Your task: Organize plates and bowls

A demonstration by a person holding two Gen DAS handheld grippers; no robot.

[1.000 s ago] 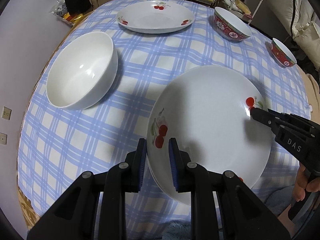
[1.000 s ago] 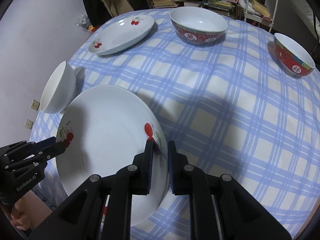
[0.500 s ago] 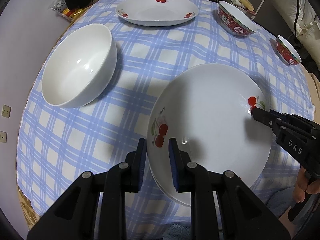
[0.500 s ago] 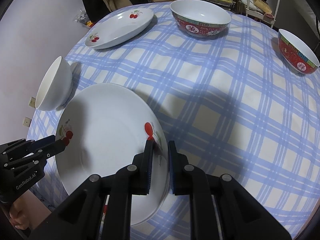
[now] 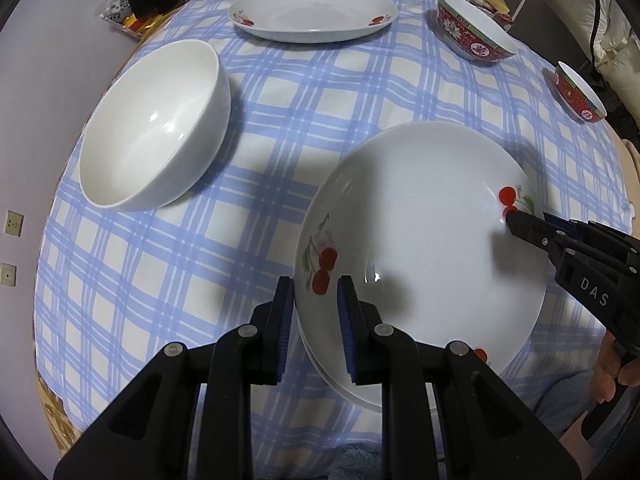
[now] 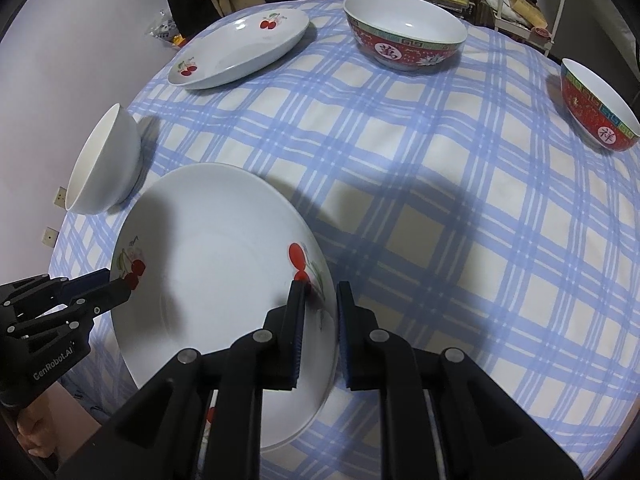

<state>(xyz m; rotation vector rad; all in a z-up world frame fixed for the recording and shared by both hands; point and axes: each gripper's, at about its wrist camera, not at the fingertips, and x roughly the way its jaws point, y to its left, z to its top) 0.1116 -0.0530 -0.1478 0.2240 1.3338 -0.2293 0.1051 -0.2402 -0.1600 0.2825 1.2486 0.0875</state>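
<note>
A white plate with cherry prints (image 5: pixel 420 240) (image 6: pixel 208 280) sits near the table's front edge, gripped on both sides. My left gripper (image 5: pixel 316 312) is shut on its left rim and shows at the left of the right wrist view (image 6: pixel 116 292). My right gripper (image 6: pixel 320 320) is shut on the opposite rim, by a cherry print, and shows in the left wrist view (image 5: pixel 516 220). A second white rim (image 5: pixel 340 388) shows just under the held plate. A white bowl (image 5: pixel 156 124) (image 6: pixel 104 164) stands to the left. Another cherry plate (image 5: pixel 312 12) (image 6: pixel 240 52) lies at the far side.
A large red patterned bowl (image 5: pixel 472 32) (image 6: pixel 404 36) and a smaller red bowl (image 5: pixel 580 96) (image 6: pixel 596 112) stand at the far right. The round table wears a blue checked cloth (image 6: pixel 440 200). Shelves of books and a white rack stand behind it, a wall to the left.
</note>
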